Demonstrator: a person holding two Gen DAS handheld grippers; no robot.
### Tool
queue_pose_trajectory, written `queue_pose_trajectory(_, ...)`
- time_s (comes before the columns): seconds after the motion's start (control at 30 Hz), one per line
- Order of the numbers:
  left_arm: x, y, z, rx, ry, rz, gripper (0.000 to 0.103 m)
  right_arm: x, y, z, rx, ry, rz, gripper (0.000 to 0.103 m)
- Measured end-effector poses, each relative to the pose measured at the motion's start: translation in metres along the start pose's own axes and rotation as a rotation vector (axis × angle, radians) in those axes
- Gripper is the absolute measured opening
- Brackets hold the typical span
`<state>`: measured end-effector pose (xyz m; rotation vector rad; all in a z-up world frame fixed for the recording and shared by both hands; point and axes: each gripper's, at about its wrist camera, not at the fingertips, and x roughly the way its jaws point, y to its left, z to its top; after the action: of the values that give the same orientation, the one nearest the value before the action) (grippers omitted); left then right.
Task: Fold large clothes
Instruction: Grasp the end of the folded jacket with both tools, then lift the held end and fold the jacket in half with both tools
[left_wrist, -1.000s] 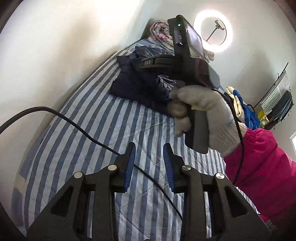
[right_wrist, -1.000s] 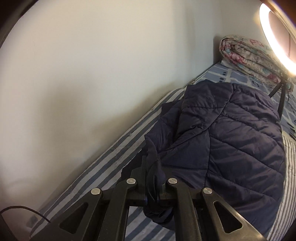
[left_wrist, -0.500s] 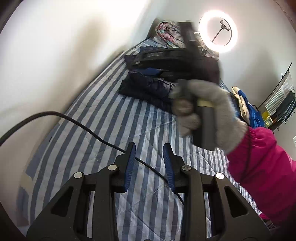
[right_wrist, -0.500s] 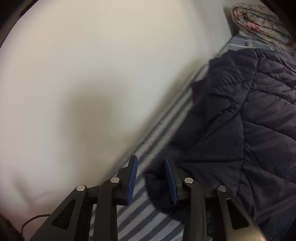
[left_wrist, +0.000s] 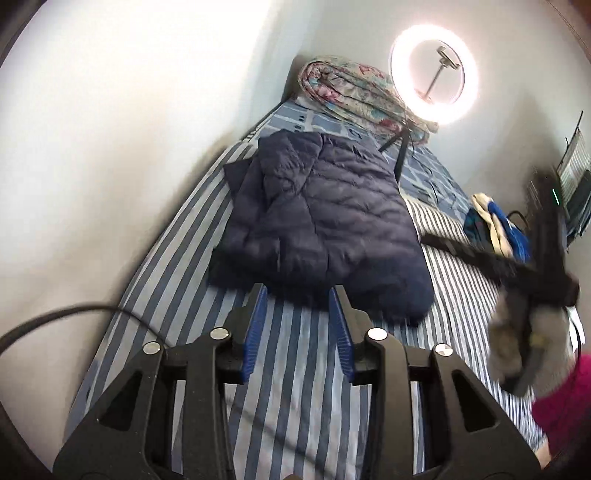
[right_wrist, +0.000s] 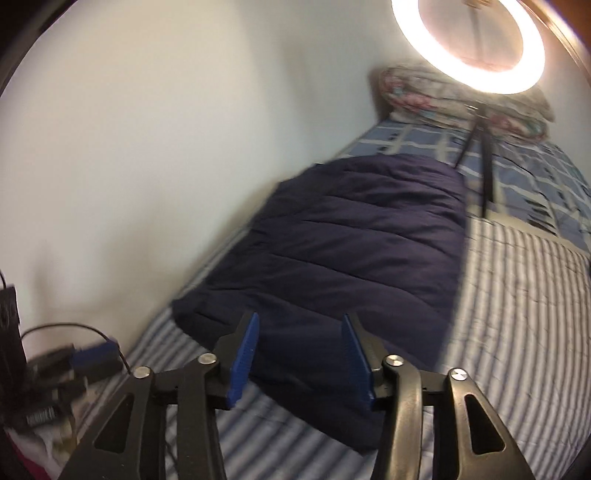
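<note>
Both tools hang released and empty: the left tool (left_wrist: 298, 325), blue pads parted, and the right tool (right_wrist: 300, 360) likewise. Just beyond them the folded navy quilted puffer jacket (left_wrist: 317, 221) lies on the blue-and-white striped bed (left_wrist: 295, 387), beside the wall, with a glowing ring light (left_wrist: 434, 74) behind.

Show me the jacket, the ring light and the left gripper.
jacket (left_wrist: 332, 221), left wrist view, middle of the quilted back.
ring light (left_wrist: 469, 99), left wrist view, right side of the lit ring.
left gripper (left_wrist: 297, 325), left wrist view, midway between the open blue-padded fingertips.
</note>
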<state>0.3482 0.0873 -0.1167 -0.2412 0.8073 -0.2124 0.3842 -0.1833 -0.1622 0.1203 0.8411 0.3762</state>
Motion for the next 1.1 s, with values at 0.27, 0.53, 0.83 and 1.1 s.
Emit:
queue_pose_trajectory(0.27, 0.072, 0.012, 0.041, -0.054, 0.016, 0.125, 0.04, 0.016, -0.068, -0.039, 0.187, 0.045, 0.006, 0.073)
queue_pose_trajectory(0.53, 0.137, 0.048, 0.019, -0.055, 0.153, 0.258, 0.04, 0.051, -0.091, -0.063, 0.353, 0.055, 0.168, 0.077)
queue_pose_trajectory(0.83, 0.145, 0.047, 0.017, 0.01, 0.164, 0.275, 0.049, 0.076, -0.106, -0.069, 0.507, 0.045, 0.327, 0.081)
queue_pose_trajectory(1.1, 0.145, 0.047, 0.02, 0.01, 0.175, 0.271, 0.05, 0.085, -0.074, -0.056, 0.403, 0.12, 0.256, 0.039)
